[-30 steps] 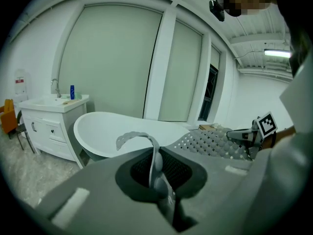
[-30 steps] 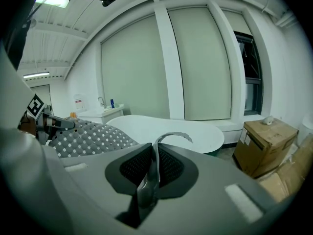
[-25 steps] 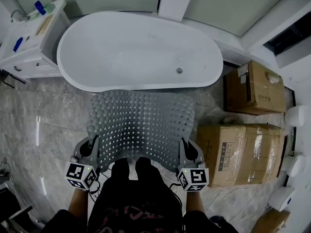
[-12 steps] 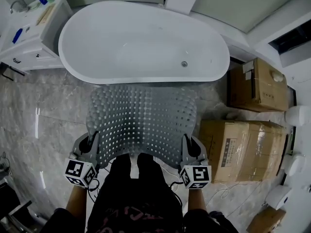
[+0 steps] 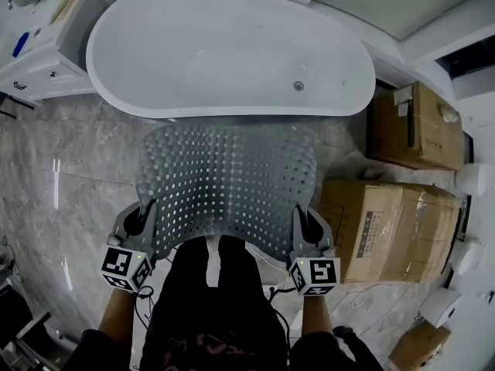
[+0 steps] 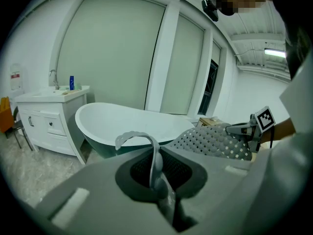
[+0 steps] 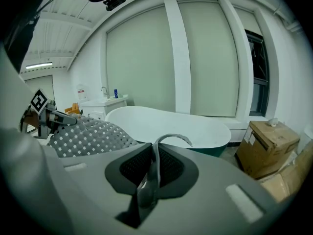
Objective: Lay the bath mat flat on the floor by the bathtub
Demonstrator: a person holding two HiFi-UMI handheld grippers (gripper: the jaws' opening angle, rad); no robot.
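Bath mat [image 5: 228, 184]: it hangs spread out between my two grippers, above the floor, just in front of the bathtub and right ahead of my legs.
Mat's near edge: up in my jaws, one corner on each side.
Mat's far edge: it droops toward the foot of the tub; I cannot tell whether it touches the floor.
Floor [image 5: 69, 176]: grey marbled stone, glossy, with streaks of reflected light.
Bathtub [image 5: 224, 52]: white, oval and freestanding, with a drain toward its right end.
Vanity [image 5: 46, 29]: a white cabinet to the left of the tub, with a tap and a blue bottle [image 6: 71, 82] on top.
Cardboard boxes [image 5: 387, 226]: on my right, one beside the mat's right edge and another further back near the tub's right end.
Walls: pale panels between white pillars behind the tub.
Mat's look: grey, soft and rubbery, bumpy with a grid of small holes, arched from side to side.
Left gripper [image 5: 143, 221]: jaws pressed together on the mat's left corner, a thin flap [image 6: 137, 138] curling out above them.
Right gripper [image 5: 303, 226]: jaws pinched on the mat's right corner, its edge [image 7: 171, 140] curling up the same way.
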